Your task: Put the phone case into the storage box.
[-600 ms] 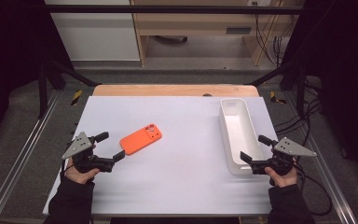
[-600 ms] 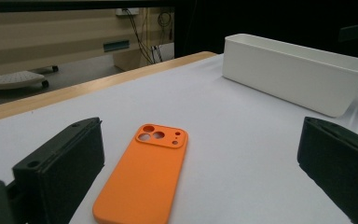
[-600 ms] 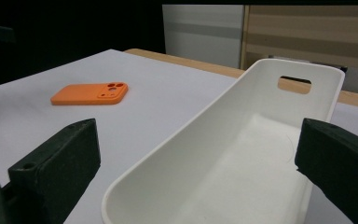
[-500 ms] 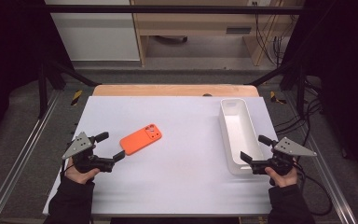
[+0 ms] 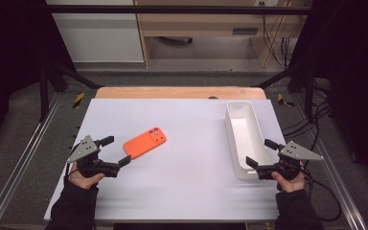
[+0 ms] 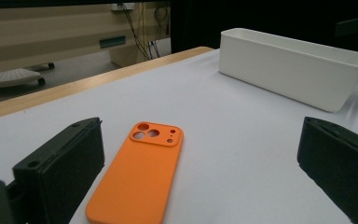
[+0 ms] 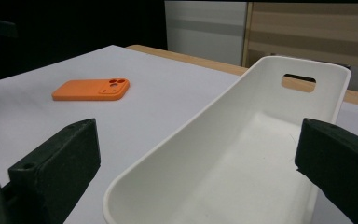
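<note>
An orange phone case (image 5: 144,142) lies flat on the white table (image 5: 187,182), left of centre, camera cutout facing up. My left gripper (image 5: 116,150) is open just left of it; in the left gripper view the orange phone case (image 6: 140,175) lies between the spread jaws, untouched. A long white bin (image 5: 245,139) stands at the right, empty. My right gripper (image 5: 259,153) is open at the bin's near end, one jaw on each side of its corner. In the right gripper view the white bin (image 7: 242,154) stretches away between the jaws, and the phone case (image 7: 92,89) lies far left.
A wooden strip (image 5: 179,93) borders the table's far edge. Metal rails (image 5: 21,158) run along both sides, with cables (image 5: 316,120) on the floor at the right. A cabinet and a wooden desk stand behind the table.
</note>
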Demonstrator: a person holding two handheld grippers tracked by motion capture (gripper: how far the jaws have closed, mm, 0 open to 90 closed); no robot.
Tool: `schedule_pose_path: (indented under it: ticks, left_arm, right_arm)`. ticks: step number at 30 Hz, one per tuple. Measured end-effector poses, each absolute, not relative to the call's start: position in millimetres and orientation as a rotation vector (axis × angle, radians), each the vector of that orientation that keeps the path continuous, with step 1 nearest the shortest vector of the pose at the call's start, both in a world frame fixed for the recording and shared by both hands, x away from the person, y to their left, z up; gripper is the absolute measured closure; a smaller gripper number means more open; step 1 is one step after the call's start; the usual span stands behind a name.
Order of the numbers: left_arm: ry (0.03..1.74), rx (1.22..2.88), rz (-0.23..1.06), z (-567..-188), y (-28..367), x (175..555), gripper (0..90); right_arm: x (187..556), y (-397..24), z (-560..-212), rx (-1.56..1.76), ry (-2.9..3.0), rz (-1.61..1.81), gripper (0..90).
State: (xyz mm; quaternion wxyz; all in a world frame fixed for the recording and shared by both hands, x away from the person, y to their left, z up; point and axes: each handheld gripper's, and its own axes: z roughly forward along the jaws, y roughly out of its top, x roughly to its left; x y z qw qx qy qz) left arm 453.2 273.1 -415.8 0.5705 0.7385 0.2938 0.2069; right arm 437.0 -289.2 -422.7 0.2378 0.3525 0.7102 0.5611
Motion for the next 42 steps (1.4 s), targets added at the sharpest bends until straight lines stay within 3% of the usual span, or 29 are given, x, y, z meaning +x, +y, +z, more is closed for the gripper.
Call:
schedule_pose_path:
  ticks: [42]
  left_arm:
    - [0.725,1.881,0.490,-391,249,480,0.0]
  right_arm:
    - [436,-290,-422,0.959,1.949,1.540,0.4]
